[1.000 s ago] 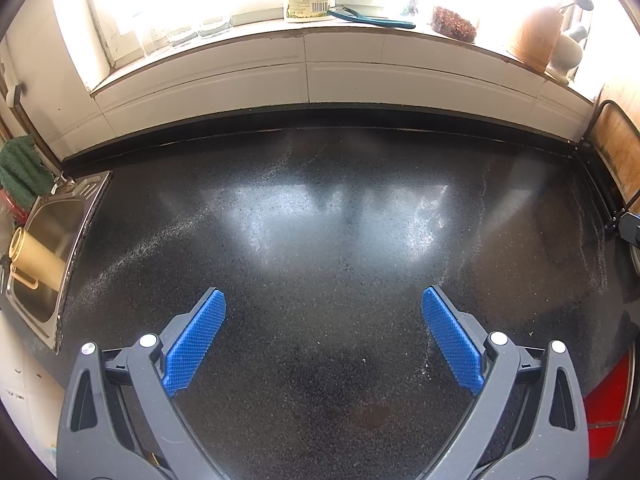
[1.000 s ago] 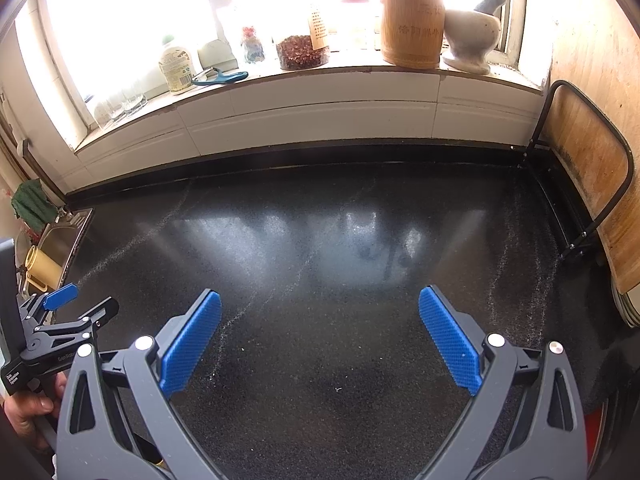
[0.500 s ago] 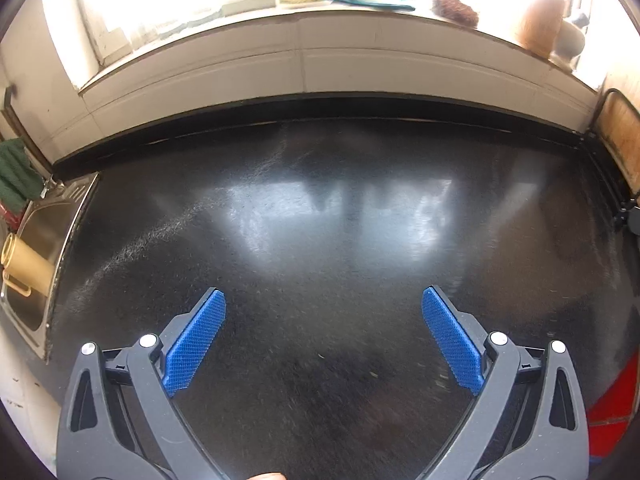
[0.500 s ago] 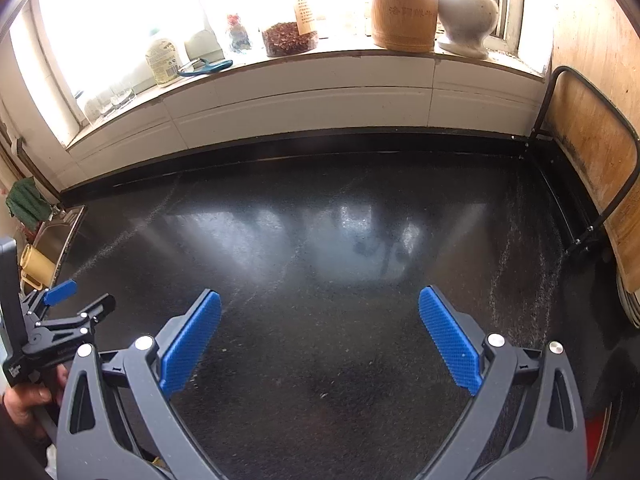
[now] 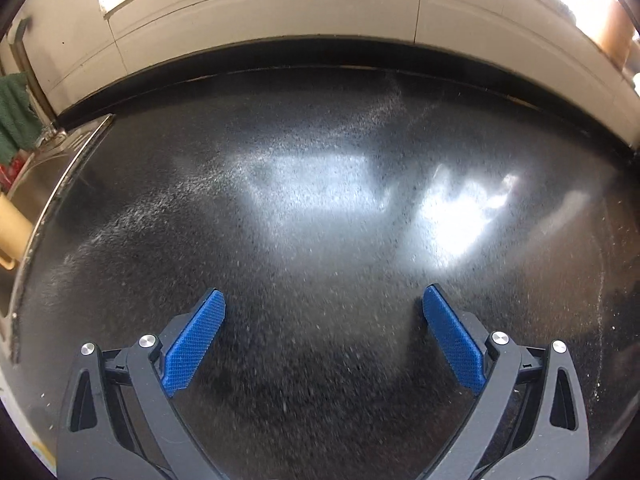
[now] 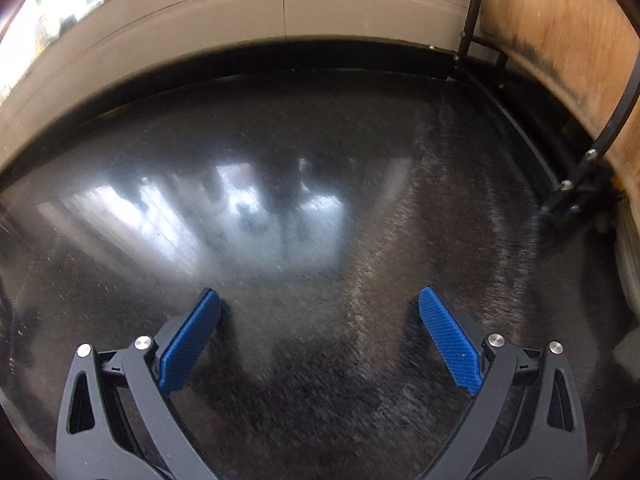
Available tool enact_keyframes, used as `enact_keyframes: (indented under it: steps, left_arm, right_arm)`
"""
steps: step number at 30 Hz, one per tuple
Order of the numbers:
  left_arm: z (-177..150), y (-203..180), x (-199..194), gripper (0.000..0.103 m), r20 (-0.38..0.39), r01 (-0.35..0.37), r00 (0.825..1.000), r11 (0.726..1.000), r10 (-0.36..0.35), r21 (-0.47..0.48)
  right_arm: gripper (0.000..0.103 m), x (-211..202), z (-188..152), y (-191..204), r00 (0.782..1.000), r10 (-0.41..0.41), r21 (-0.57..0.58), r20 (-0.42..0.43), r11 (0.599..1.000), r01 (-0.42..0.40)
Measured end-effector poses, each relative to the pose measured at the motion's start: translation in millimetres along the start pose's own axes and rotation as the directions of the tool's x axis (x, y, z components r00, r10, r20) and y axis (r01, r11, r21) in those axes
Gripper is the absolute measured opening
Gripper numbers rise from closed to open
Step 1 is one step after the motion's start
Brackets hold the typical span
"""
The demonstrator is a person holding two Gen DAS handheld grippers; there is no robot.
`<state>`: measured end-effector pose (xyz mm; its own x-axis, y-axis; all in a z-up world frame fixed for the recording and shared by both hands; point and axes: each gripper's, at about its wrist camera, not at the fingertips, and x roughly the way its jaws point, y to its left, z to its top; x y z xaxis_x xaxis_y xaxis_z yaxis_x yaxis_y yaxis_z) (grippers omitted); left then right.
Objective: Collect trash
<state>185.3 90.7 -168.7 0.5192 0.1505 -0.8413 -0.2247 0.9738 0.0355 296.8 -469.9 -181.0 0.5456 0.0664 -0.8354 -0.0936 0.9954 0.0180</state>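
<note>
Left gripper: jaws spread wide, blue textured pads holding nothing, poised over the black speckled stone surface. Right gripper: jaws likewise wide apart and not holding anything, above the same surface.

Both views motion-blurred. Window glare reflects off the dark stone. Pale dusty streaks cross it.

Left wrist view: stainless steel sink at the surface's left edge, a tan cylindrical object in it, green cloth hanging beyond. White tiled wall runs along the back.

Right wrist view: black metal wire rack at the right edge, against a wooden board.

Trash: no piece can be made out in either view.
</note>
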Motion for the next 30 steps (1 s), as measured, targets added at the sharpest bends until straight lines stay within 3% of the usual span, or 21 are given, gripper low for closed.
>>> enact_keyframes:
  steps: [3, 30]
  left_arm:
    - [-1, 5, 2, 0.097, 0.036, 0.021, 0.999, 0.999, -0.022, 0.024]
    - [1, 14, 4, 0.097, 0.035, 0.014, 0.999, 1.000, -0.014, 0.009]
  right_arm:
    - [0.096, 1, -2, 1, 1.000, 0.004, -0.006, 0.023, 1.000, -0.004]
    - [0.098, 0, -2, 1, 1.000, 0.013, -0.002, 0.022, 1.000, -0.013]
